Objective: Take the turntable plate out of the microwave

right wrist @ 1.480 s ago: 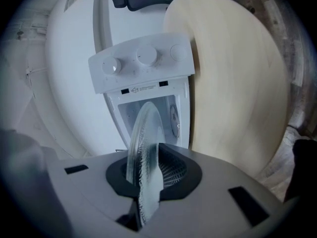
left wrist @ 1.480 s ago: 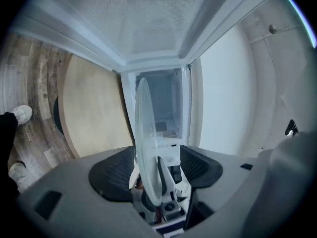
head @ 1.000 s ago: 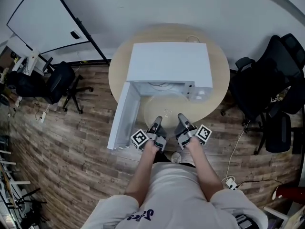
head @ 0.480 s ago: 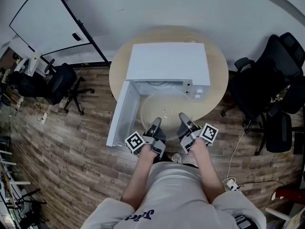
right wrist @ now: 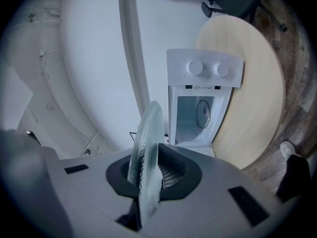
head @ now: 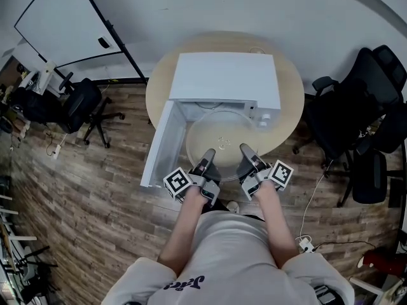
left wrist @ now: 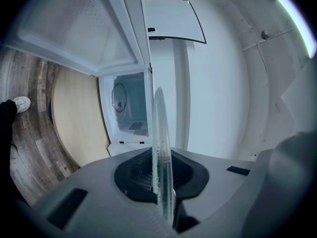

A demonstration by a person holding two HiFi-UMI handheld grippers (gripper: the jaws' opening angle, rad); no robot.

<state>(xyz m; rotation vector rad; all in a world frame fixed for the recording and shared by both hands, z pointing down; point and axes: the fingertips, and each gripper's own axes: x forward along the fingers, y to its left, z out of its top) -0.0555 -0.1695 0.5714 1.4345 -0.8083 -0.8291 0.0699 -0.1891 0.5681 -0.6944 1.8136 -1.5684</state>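
Turntable plate (head: 222, 138), clear glass, is clamped by its near rim in the left gripper (head: 207, 155), whose jaws have just been closing on it, and in the right gripper (head: 245, 151), stretching ahead of both toward the open microwave (head: 222, 75) just beyond.

Turntable plate (head: 222, 146) (clear glass) is faint, its near rim hidden between jaws.

Office corner, seen from above.
Wood-plank floor (head: 95, 189); white wall (head: 254, 5); round pale table (head: 290, 91); black office chairs (head: 79, 107) either side; whiteboard (head: 60, 21) upper left.
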